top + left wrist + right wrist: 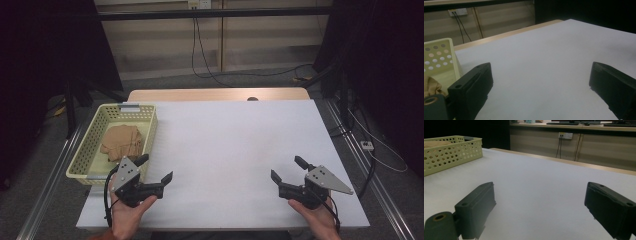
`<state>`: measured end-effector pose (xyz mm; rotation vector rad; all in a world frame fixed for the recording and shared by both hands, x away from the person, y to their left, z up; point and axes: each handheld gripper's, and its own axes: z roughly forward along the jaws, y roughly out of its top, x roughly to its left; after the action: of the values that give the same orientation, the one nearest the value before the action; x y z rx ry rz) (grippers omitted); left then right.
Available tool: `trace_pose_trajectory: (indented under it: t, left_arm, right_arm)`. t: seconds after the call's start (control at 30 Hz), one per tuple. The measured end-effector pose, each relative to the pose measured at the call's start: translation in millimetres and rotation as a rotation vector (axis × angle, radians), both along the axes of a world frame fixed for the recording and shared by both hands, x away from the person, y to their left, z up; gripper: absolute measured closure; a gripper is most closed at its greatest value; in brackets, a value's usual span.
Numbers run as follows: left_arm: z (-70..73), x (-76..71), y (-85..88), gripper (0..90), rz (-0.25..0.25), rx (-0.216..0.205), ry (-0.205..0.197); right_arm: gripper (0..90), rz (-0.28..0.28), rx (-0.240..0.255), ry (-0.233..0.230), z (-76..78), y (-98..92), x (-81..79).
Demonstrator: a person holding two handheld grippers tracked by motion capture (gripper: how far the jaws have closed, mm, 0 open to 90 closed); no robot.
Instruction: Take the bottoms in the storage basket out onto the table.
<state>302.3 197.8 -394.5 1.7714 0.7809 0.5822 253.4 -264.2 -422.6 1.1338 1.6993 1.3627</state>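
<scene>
Both hands sit at the near table edge, each with a gripper, nothing in either. Left gripper (157,167) jaws spread wide, nothing between them, just beside the near right corner of the basket (87,156); right gripper (287,167) likewise wide open and empty, well apart on the other side over bare white table (235,145). Nearest workable thing is the tan cloth (121,141), crumpled or loosely folded, lying inside the yellow-green perforated basket, roughly mid-basket and toward its right wall; a bit of it peeks in at the lower left of the left gripper view (431,86). Progress, as a judgement: looks like the very start, cloth untouched in the basket, neither gripper reaching in, table surface bare where a cloth would presumably be laid out. Everything seems left to do: reach in, grasp, lift out, whatever follows. Orientation: the cloth is a lumpy heap with no clear pointing end; its longer spread looks slightly diagonal, from near-left to far-right, but that is weak. The basket's long axis runs near-to-far along the table's left edge, tilted a little so the far end leans right. Cloth edges and layers too small to tell apart from the high view.
</scene>
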Motion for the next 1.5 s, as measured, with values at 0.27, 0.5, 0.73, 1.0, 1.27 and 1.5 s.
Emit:
trace_pose_trajectory:
  t: [0.27,0.5,0.73,1.0,1.27,1.5]
  left_arm:
    - [6.2,2.8,5.5,4.7,0.000,-0.002,0.008]
    - [13.8,6.2,10.7,4.8,0.010,-0.001,0.009]
    - [23.9,10.5,21.2,4.8,0.032,-0.005,-0.002]
    - [32.8,13.8,33.4,4.7,0.063,-0.013,0.000]
    - [37.4,23.9,44.2,6.3,0.098,0.005,0.006]
    - [45.3,30.3,47.4,5.7,0.094,0.017,0.005]
  right_arm:
    - [10.0,0.000,-0.002,0.010,-1.0,0.1,1.4]
    - [10.1,0.000,-0.003,0.010,-1.3,0.4,2.3]
    - [10.0,0.000,0.002,0.013,-1.0,1.1,2.2]
    - [10.0,0.000,-0.006,0.012,-0.6,2.3,1.8]
    - [9.9,0.004,0.000,0.015,-0.8,1.4,1.5]
    - [9.8,0.001,0.000,0.014,-0.6,1.5,0.5]
